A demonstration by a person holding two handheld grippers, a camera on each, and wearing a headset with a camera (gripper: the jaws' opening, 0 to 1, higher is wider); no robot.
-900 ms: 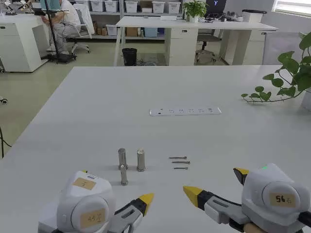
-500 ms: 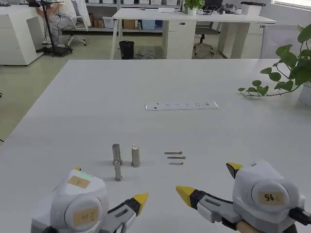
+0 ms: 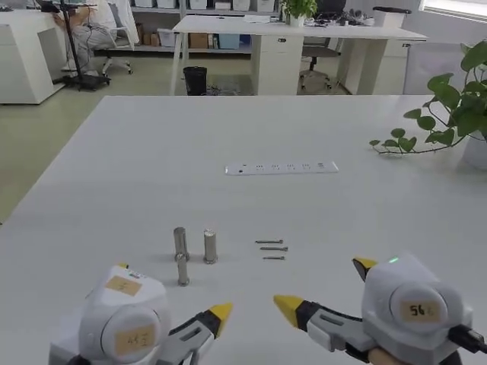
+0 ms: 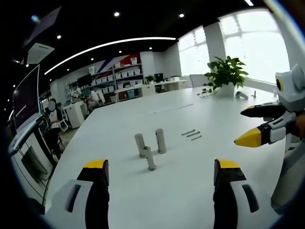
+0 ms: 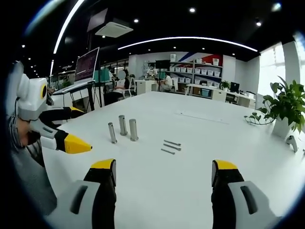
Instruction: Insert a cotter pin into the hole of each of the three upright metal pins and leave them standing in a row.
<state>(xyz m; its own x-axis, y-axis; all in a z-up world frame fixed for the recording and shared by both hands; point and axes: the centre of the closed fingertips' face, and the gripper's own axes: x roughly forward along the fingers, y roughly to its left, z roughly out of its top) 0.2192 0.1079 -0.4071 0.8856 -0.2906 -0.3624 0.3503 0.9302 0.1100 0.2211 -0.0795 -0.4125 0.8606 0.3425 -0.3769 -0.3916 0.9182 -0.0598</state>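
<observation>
Three short metal pins stand upright in a tight cluster on the white table: two side by side (image 3: 180,242) (image 3: 210,246) and a thinner one (image 3: 183,270) just in front. Three cotter pins (image 3: 272,249) lie flat in a small stack to their right. My left gripper (image 3: 171,289) hovers open near the table's front edge, just short of the metal pins (image 4: 149,158). My right gripper (image 3: 326,286) is open too, in front of the cotter pins (image 5: 170,146). Nothing is between the jaws of either gripper.
A white power strip (image 3: 281,168) lies across the middle of the table, beyond the parts. A potted plant (image 3: 449,114) trails leaves over the far right edge. Desks, shelves and a seated person are across the room.
The head camera has tipped slightly, so the scene sits a little higher in view. The pins and cotter pins have not moved, and both grippers stay open near the front edge.
</observation>
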